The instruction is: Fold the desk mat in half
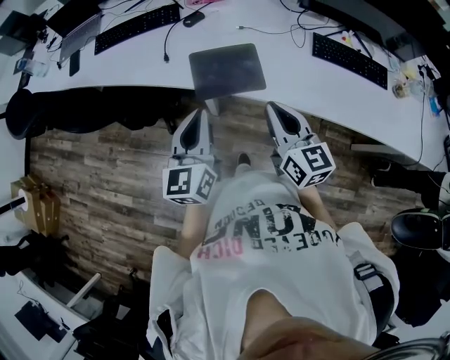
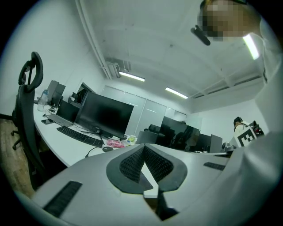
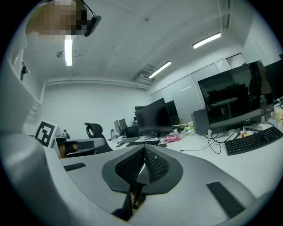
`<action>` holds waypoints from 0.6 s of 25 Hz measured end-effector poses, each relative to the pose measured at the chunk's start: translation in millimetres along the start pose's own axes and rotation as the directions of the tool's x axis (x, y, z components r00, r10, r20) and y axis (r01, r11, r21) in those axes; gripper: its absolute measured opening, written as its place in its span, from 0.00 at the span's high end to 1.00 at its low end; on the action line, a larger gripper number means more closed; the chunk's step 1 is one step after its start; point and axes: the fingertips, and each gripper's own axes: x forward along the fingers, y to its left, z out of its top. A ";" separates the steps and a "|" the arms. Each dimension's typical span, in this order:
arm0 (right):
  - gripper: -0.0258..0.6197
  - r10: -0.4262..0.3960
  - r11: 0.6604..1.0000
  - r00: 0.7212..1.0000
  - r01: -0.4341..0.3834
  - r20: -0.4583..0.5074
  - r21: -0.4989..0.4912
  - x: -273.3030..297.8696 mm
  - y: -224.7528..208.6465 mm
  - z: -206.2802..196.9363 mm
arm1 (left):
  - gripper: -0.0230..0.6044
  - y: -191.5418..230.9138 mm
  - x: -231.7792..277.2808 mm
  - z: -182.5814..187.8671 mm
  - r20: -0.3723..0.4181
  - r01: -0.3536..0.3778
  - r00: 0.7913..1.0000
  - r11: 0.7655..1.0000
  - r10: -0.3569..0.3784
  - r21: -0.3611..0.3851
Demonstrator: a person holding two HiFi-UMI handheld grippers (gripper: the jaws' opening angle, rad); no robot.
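A dark grey desk mat (image 1: 227,70) lies flat on the white desk (image 1: 295,67), at its front edge. Both grippers are held low in front of the person's body, over the wooden floor and short of the desk. My left gripper (image 1: 199,117) points at the mat's near left corner and is shut with nothing between its pads. My right gripper (image 1: 275,110) sits just off the mat's near right corner, also shut and empty. In the left gripper view the jaws (image 2: 143,148) meet at their tips. The right gripper view shows the same (image 3: 144,150). Neither gripper view shows the mat.
Two black keyboards (image 1: 137,27) (image 1: 349,60) and a mouse (image 1: 193,17) lie behind the mat among cables. A black office chair (image 1: 49,112) stands at the left under the desk edge. A cardboard box (image 1: 39,204) sits on the floor at the left. Monitors (image 2: 105,115) line the desk.
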 end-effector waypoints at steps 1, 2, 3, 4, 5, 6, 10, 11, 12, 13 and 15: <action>0.96 0.002 1.000 1.000 -0.002 -0.002 -0.001 1.8 -4.2 1.3 | 0.96 0.0 3.9 0.2 0.003 -0.003 1.000 1.000 0.003 -0.002; 0.96 0.003 1.000 1.000 -0.003 -0.004 -0.001 3.4 -8.4 2.5 | 0.96 0.3 7.6 -0.1 0.004 -0.008 1.000 1.000 0.008 -0.004; 0.96 0.004 1.000 1.000 -0.004 -0.007 0.000 4.7 -12.7 3.5 | 0.96 0.5 11.1 -1.0 0.004 -0.012 1.000 1.000 0.012 -0.007; 0.96 0.003 1.000 1.000 -0.003 -0.010 0.001 5.7 -17.1 3.9 | 0.96 0.6 14.4 -2.3 0.003 -0.016 1.000 1.000 0.016 -0.011; 0.96 0.001 1.000 1.000 -0.001 -0.013 0.002 6.4 -21.4 3.9 | 0.96 0.7 17.6 -3.7 0.001 -0.019 1.000 1.000 0.019 -0.016; 0.96 -0.002 1.000 1.000 0.002 -0.017 0.003 7.1 -25.5 3.5 | 0.96 0.7 20.7 -5.0 0.001 -0.022 1.000 1.000 0.022 -0.020; 0.96 -0.015 1.000 0.999 0.016 -0.034 0.009 11.2 -37.6 -0.1 | 0.96 2.3 30.3 -6.9 0.001 -0.027 1.000 0.999 0.027 -0.031; 0.96 -0.019 1.000 0.999 0.019 -0.039 0.011 12.1 -39.3 -1.0 | 0.96 3.2 31.9 -7.1 -0.001 -0.027 1.000 0.999 0.027 -0.032; 0.96 -0.022 1.000 0.999 0.022 -0.042 0.013 13.3 -40.8 -1.6 | 0.96 4.6 33.6 -7.1 -0.002 -0.027 1.000 0.999 0.027 -0.034; 0.96 -0.025 1.000 0.999 0.026 -0.044 0.013 15.0 -42.2 -1.8 | 0.96 6.6 35.7 -6.6 -0.002 -0.027 1.000 0.999 0.027 -0.036; 0.96 -0.033 0.999 0.998 0.034 -0.047 0.015 20.0 -44.9 -1.9 | 0.96 12.2 40.7 -4.9 0.003 -0.025 1.000 0.999 0.025 -0.043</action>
